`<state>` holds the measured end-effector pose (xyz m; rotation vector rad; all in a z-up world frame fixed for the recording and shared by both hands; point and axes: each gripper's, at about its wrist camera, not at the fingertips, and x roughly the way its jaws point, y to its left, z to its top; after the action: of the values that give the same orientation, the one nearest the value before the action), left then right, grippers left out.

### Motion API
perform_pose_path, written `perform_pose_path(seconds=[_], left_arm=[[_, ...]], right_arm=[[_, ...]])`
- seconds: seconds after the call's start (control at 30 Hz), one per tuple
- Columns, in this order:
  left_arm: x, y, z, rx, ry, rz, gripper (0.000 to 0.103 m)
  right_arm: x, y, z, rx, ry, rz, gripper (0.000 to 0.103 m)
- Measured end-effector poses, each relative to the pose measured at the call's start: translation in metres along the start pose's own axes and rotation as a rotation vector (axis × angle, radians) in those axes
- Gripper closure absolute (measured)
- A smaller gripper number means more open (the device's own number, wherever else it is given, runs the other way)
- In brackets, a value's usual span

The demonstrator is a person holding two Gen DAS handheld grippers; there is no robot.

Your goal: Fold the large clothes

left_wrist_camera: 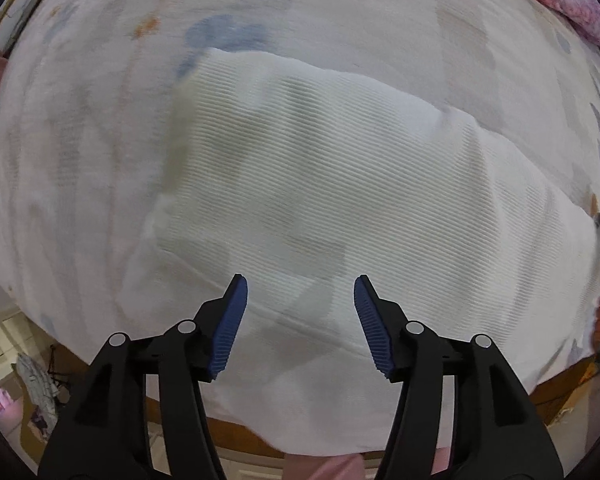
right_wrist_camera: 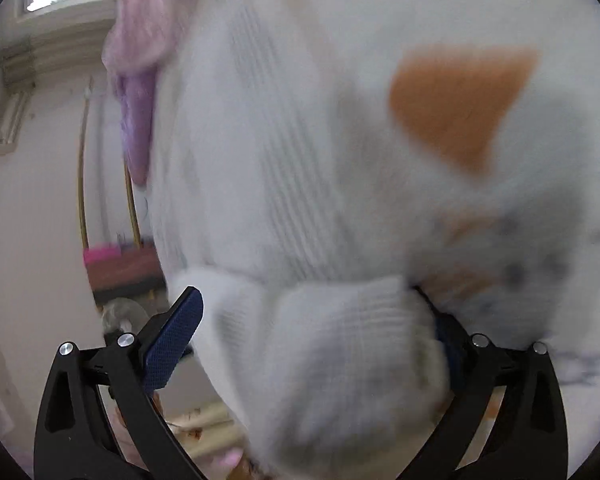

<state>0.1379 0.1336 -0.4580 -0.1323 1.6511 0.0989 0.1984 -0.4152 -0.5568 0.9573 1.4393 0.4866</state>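
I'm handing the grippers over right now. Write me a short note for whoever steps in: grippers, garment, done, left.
Left gripper: open, nothing between the pads, pointing down over the white ribbed garment.
Right gripper: jaws wide; a bunched part of the garment lies between them, picture blurred, not visibly pinched.
Garment: lying fairly flat on the patterned bed cover, apparently folded over.
Done: at least one fold seems laid.
Left: probably regrip an edge, finish folding, smooth it.
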Motion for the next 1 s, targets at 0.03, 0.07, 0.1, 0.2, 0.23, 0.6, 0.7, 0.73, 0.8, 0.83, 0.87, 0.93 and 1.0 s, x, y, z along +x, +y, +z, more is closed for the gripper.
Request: perform_pose_path(seconds=[0.03, 0.07, 0.1, 0.2, 0.23, 0.6, 0.7, 0.73, 0.8, 0.83, 0.87, 0.93, 1.0], left_arm=[[0.001, -0.002, -0.002, -0.001, 0.003, -0.013, 0.046], [0.002, -0.005, -0.006, -0.003, 0.009, -0.033, 0.046], [0.004, -0.008, -0.007, -0.001, 0.013, -0.041, 0.046], [0.008, -0.015, -0.011, 0.037, 0.022, -0.038, 0.046], [0.011, -0.018, -0.011, 0.042, 0.024, -0.047, 0.046], [0.009, -0.017, 0.0, 0.103, 0.019, -0.114, 0.046], [-0.001, -0.014, 0.001, 0.128, -0.001, -0.098, 0.045], [-0.004, -0.022, 0.007, 0.13, -0.012, -0.095, 0.041], [-0.015, -0.032, 0.008, 0.134, -0.051, -0.126, 0.035], [-0.018, -0.038, 0.01, 0.139, -0.061, -0.133, 0.034], [-0.018, -0.042, 0.012, 0.15, -0.064, -0.128, 0.034], [-0.014, -0.05, 0.017, 0.177, -0.055, -0.12, 0.034], [-0.012, -0.063, 0.022, 0.213, -0.066, -0.132, 0.034]], right_arm=[[0.001, 0.0, -0.007, -0.015, 0.026, 0.009, 0.006], [0.005, -0.004, -0.019, 0.0, 0.075, 0.033, 0.006], [0.008, -0.009, -0.035, 0.021, 0.118, 0.068, 0.006], [0.011, -0.029, -0.077, 0.098, 0.176, 0.122, 0.008], [0.011, -0.033, -0.087, 0.128, 0.177, 0.136, 0.008], [0.029, -0.028, -0.099, 0.389, 0.026, 0.036, 0.006], [0.03, -0.038, -0.097, 0.545, -0.075, 0.117, 0.007], [0.032, -0.044, -0.096, 0.622, -0.1, 0.108, 0.006], [0.036, -0.045, -0.09, 0.684, -0.104, 0.069, 0.006], [0.04, -0.043, -0.082, 0.675, -0.069, 0.032, 0.006], [0.042, -0.041, -0.078, 0.664, -0.046, 0.014, 0.006], [0.043, -0.034, -0.074, 0.635, -0.014, -0.031, 0.009], [0.039, -0.017, -0.073, 0.566, 0.006, -0.147, 0.025]])
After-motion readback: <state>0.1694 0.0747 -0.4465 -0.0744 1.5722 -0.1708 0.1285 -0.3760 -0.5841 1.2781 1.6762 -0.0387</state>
